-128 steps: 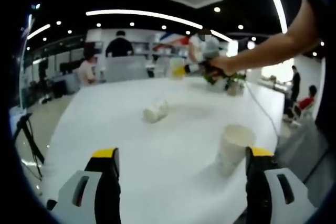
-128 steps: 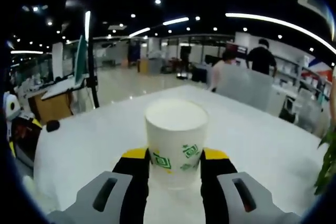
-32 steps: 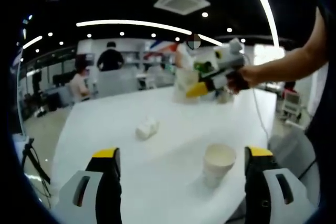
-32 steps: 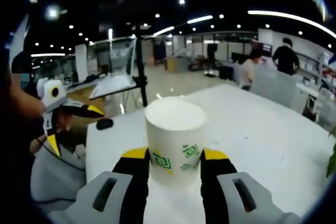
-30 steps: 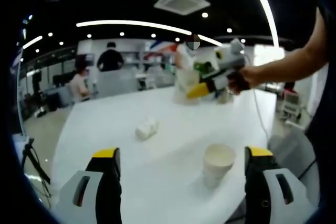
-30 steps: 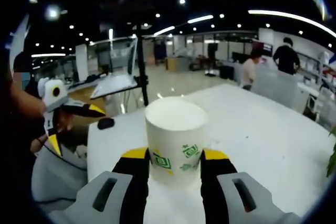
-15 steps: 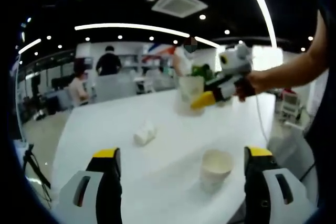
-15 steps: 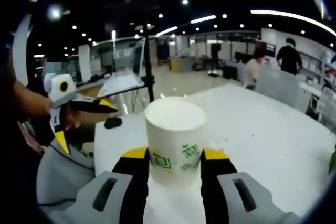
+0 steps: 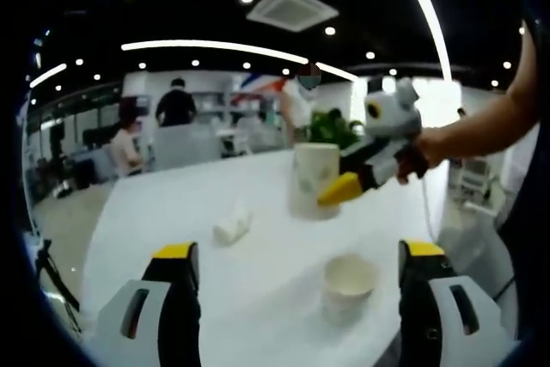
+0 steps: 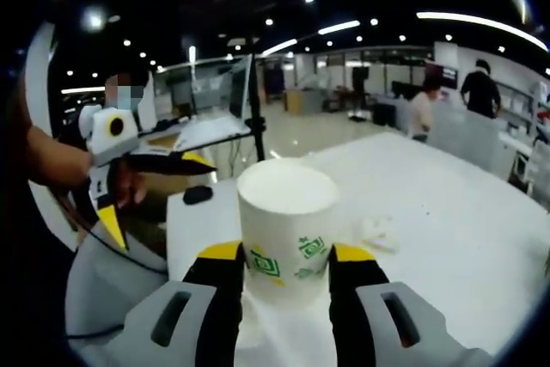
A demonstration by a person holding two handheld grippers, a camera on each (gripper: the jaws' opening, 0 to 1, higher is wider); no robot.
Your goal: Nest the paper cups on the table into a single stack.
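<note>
White table (image 9: 258,212): long, pale top, the landmark for all entries. Upright paper cup (image 9: 347,283): white, mouth up, standing on the table near its close edge, just inside the right-hand jaw of the left gripper (image 9: 296,257). Left gripper: yellow-tipped jaws set wide apart, nothing between them, above the table's close edge. Tipped paper cup (image 9: 231,224): lying on its side on the table, farther in, well apart from the upright one. Held paper cup (image 10: 288,228): white with green square marks, upright, clamped between the two jaws of the right gripper (image 10: 288,255) and carried above the table, beyond the upright cup in the left gripper view. Green plant (image 9: 331,127): behind the held cup, at the table's far end. Seated person (image 9: 125,145): at the table's far corner, blurred.
</note>
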